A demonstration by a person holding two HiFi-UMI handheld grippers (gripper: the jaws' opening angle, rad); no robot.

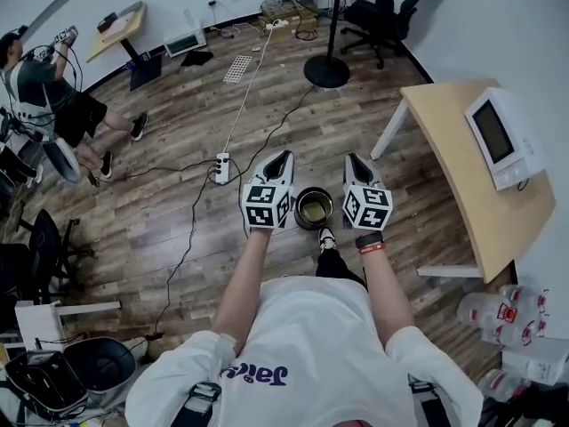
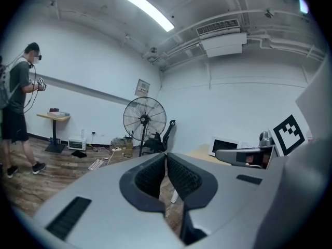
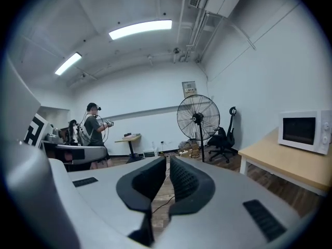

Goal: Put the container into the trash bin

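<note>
**Both tools shut and empty above a trash bin on the floor**

Seen from the head camera, the left tool (image 1: 281, 158) and the right tool (image 1: 354, 161) are held side by side in front of the person, pointing forward and nearly level. In each tool's own view the ribbed pads are closed together, with only a sliver of gap. Nothing is gripped between them, and only the room shows beyond the tips.

The trash bin (image 1: 297, 212), round and dark, stands on the wooden floor. In the head view it appears between the two tools, just behind their tips and well below them. A yellowish round shape (image 1: 314, 209) is seen inside its mouth. This is judged likely to be the container, though it may only be a liner; it is too small for that to be settled.

Because the tools are carried level and clear of the bin rather than aimed down into it, the drop is judged to be done, not still to come.

To the right of the right tool stands a wooden bench (image 1: 453, 163) bearing a microwave (image 1: 500, 136). A pedestal fan (image 1: 327, 68) stands ahead of the tools. Another person (image 1: 49, 92) stands far off to the left of the left tool.
</note>
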